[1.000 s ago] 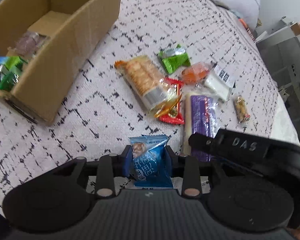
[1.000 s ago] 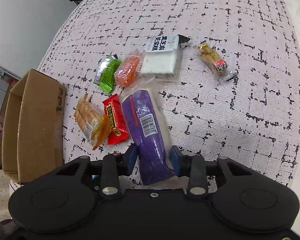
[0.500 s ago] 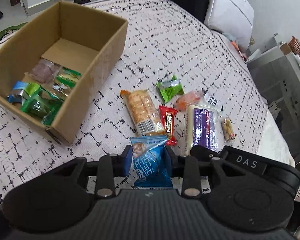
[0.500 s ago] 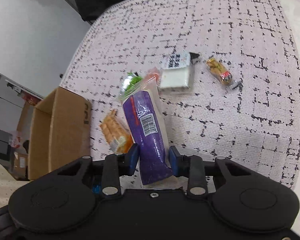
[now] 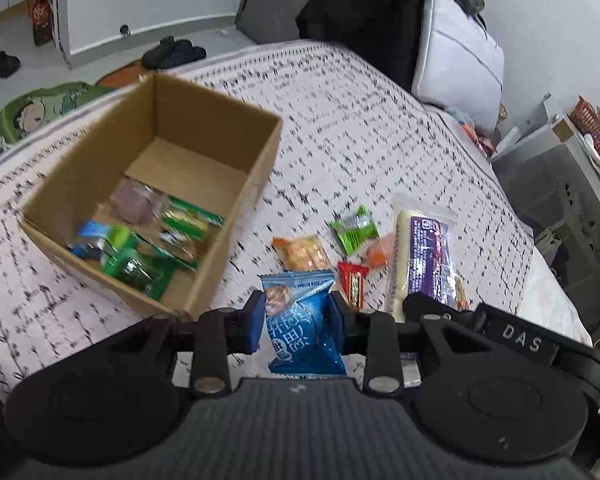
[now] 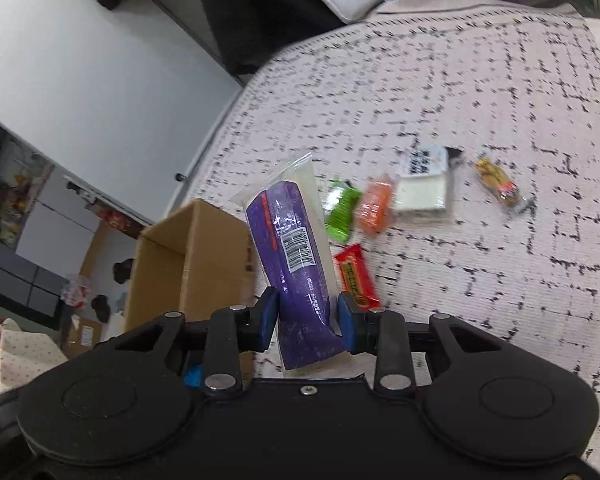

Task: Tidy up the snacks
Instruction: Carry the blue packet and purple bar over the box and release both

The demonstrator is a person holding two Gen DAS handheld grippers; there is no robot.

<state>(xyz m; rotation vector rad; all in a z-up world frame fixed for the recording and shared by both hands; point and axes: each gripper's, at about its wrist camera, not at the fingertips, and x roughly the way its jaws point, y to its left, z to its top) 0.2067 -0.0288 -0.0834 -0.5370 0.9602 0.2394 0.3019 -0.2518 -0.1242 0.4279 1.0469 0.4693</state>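
Note:
My left gripper point(image 5: 296, 320) is shut on a blue snack packet point(image 5: 300, 320), held above the bedspread just right of the open cardboard box point(image 5: 236, 216). The box holds several green, blue and purple packets point(image 5: 140, 240). My right gripper point(image 6: 308, 320) is shut on a long purple snack pack point(image 6: 292, 256), lifted off the bed; the same purple pack point(image 5: 424, 256) shows in the left wrist view beside the right gripper's body. Loose on the bed lie a cracker pack point(image 5: 304, 254), a red bar point(image 6: 356, 276), a green packet point(image 6: 342, 212), an orange packet point(image 6: 376, 204), a white packet point(image 6: 422, 186) and a small brown snack point(image 6: 498, 184).
The bedspread point(image 5: 360, 128) is white with black dashes. A white pillow point(image 5: 460, 64) and dark clothing lie at the head end. Grey shelving point(image 5: 572, 184) stands past the bed's right edge. The floor left of the bed holds shoes and a green mat point(image 5: 40, 108).
Both grippers have risen, each lifting its packet clear of the bed. The views widened, and the box now sits nearer the middle of the left wrist view.

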